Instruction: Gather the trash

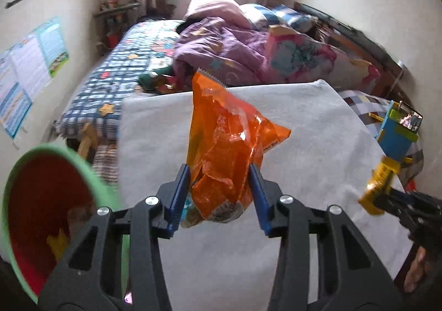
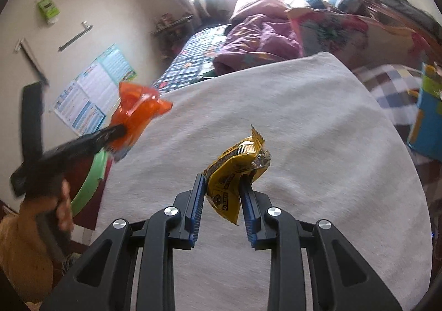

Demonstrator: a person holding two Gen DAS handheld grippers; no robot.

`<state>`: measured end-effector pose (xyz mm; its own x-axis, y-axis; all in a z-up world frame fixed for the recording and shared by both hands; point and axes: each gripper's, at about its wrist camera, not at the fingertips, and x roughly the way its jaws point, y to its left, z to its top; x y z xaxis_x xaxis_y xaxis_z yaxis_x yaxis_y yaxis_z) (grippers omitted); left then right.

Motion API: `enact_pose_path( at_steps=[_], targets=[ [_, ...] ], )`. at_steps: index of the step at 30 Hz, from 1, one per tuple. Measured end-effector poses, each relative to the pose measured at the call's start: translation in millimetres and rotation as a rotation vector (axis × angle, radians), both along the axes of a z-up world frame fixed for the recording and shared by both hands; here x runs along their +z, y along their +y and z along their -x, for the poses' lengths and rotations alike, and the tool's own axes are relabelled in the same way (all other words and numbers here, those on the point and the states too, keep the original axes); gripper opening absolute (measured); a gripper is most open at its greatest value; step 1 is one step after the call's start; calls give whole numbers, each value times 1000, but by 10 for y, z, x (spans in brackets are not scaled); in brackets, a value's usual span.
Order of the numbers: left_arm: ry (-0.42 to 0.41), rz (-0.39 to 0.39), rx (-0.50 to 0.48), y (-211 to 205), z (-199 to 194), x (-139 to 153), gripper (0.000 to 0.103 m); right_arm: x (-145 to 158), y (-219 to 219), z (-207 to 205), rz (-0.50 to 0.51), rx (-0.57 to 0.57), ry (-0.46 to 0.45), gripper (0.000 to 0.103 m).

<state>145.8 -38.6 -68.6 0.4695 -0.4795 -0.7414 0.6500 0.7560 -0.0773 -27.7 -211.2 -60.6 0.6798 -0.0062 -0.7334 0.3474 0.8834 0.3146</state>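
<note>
In the left wrist view my left gripper (image 1: 219,170) is shut on a crumpled orange snack bag (image 1: 229,131), which stands up between the blue pads above the white-clothed table (image 1: 317,145). A bin with a green rim (image 1: 16,173) and a red inside sits at the lower left, close beside this gripper, with some scraps in it. In the right wrist view my right gripper (image 2: 222,178) is shut on a yellow wrapper (image 2: 234,167) over the same cloth (image 2: 290,117). The orange bag (image 2: 135,112) and the bin's rim (image 2: 91,184) show at the left there.
Beyond the table lies a bed (image 1: 116,68) with a checked cover, a purple duvet (image 1: 221,48) and pillows. A blue and green box (image 1: 397,128) stands to the right of the table. A poster (image 1: 25,68) hangs on the left wall. A hand (image 2: 63,208) holds the left tool.
</note>
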Motion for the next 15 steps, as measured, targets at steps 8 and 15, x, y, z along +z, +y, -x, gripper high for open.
enact_pose_path(
  at_steps=[8,15],
  targets=[
    [-33,24,87,460,227,111,42,-32,360,-299,2,91,3,26],
    [-11,26,119,768,204,80,41,-41,660,-544,0,153,5,26]
  ],
)
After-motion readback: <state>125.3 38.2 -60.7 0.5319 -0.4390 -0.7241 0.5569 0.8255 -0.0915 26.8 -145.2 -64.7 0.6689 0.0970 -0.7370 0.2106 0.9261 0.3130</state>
